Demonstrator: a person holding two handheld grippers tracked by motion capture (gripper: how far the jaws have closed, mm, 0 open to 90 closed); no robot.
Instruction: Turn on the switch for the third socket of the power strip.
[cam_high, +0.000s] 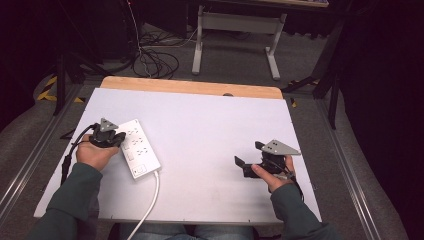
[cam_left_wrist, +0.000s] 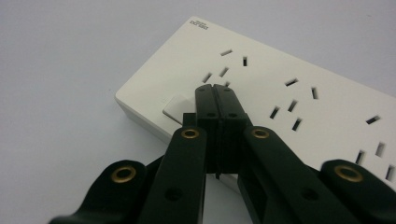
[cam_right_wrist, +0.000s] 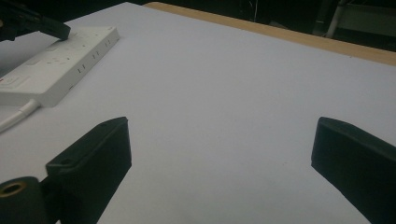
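- Left gripper: fingers pressed together, nothing between them, tips on white power strip.
- Right gripper: fingers wide apart, empty, over bare worktop.

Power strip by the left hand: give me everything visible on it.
The power strip is a white, plastic-looking flat block lying on the table's left side, angled. Its top carries rows of socket slots, small grey lettering at one corner and a raised white button. A white cable leaves its near end, past the table edge. The left tongs, shut, rest tips-down beside that button.
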